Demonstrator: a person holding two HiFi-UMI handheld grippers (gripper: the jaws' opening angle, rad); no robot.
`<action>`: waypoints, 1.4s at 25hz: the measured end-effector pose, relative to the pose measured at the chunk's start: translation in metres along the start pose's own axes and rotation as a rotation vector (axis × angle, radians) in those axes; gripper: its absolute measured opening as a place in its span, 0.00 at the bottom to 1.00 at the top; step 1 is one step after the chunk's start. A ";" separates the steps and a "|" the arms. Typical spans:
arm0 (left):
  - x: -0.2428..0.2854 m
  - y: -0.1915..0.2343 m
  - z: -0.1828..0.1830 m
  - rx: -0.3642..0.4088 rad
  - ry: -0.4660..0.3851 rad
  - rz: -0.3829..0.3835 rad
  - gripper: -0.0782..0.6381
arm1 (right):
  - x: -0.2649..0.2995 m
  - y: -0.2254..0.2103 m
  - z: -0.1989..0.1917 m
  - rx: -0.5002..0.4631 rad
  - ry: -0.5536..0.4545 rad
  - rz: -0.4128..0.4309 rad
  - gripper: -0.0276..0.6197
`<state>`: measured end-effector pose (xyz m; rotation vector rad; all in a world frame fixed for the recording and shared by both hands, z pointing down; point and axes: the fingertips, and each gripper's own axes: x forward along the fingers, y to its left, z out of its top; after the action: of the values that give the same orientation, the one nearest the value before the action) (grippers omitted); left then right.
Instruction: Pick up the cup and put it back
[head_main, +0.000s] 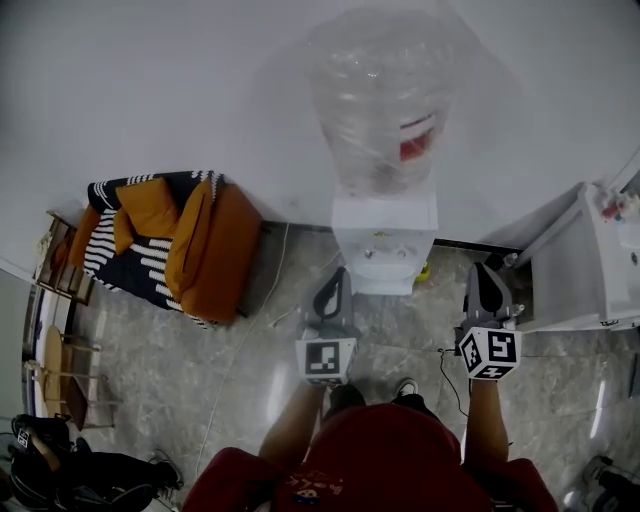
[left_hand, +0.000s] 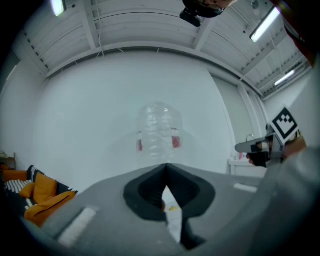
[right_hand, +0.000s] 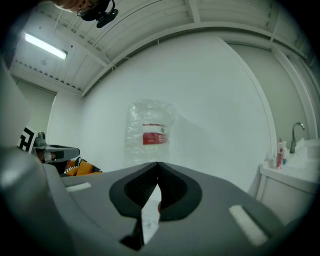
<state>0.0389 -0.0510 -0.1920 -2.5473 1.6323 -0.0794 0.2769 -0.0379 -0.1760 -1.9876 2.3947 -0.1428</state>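
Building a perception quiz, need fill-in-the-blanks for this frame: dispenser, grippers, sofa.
The bottle atop the water dispenser carries a ___ label. The left gripper and right gripper both have their jaws ___. The cushions on the striped sofa are ___. Missing words: red; shut; orange.

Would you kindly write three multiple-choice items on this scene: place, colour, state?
1. Where is the sofa in the head view? A. left of the water dispenser B. right of it C. on top of it
2. What colour is the label on the bottle? A. green B. red C. blue
3. How are the right gripper's jaws? A. wide apart B. shut on a cup C. shut, empty
Answers: 1A, it sits at the left; 2B, the band is red; 3C, the tips meet on nothing.
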 end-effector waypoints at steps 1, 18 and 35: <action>-0.001 0.006 0.002 -0.009 -0.009 -0.018 0.11 | 0.003 0.007 0.002 -0.002 -0.004 -0.007 0.04; -0.004 0.112 -0.027 -0.115 -0.046 -0.132 0.11 | 0.045 0.113 -0.015 -0.046 0.021 -0.079 0.04; 0.034 0.028 -0.113 -0.080 0.080 0.037 0.11 | 0.077 0.022 -0.106 -0.007 0.110 0.120 0.04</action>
<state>0.0160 -0.1010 -0.0843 -2.6029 1.7443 -0.1163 0.2328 -0.1036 -0.0699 -1.8800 2.5762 -0.2473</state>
